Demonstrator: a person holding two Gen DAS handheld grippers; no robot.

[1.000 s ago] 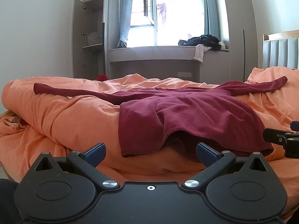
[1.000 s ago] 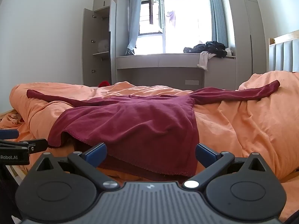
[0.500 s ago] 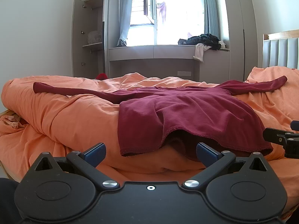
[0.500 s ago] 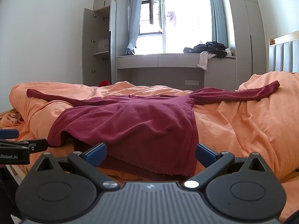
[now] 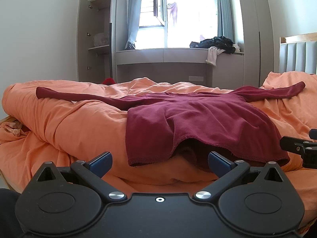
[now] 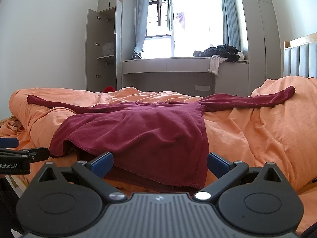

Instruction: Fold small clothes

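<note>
A dark red long-sleeved shirt (image 5: pixel 198 119) lies spread flat on the orange duvet (image 5: pixel 79 127), sleeves stretched out left and right, hem toward me. It also shows in the right wrist view (image 6: pixel 142 130). My left gripper (image 5: pixel 160 161) is open and empty, just short of the hem's left part. My right gripper (image 6: pixel 160 161) is open and empty, just short of the hem's right corner. Each gripper shows at the edge of the other's view: the right gripper (image 5: pixel 299 148) and the left gripper (image 6: pixel 21 156).
The duvet (image 6: pixel 257 130) is rumpled, with a thick roll along the left. A padded headboard (image 5: pixel 297 55) stands at the right. Beyond the bed are a window bench with a pile of dark clothes (image 5: pixel 216 43) and an open wardrobe (image 5: pixel 95 39).
Both grippers have barely moved; the left view has shifted very slightly. The shirt lies as before.
</note>
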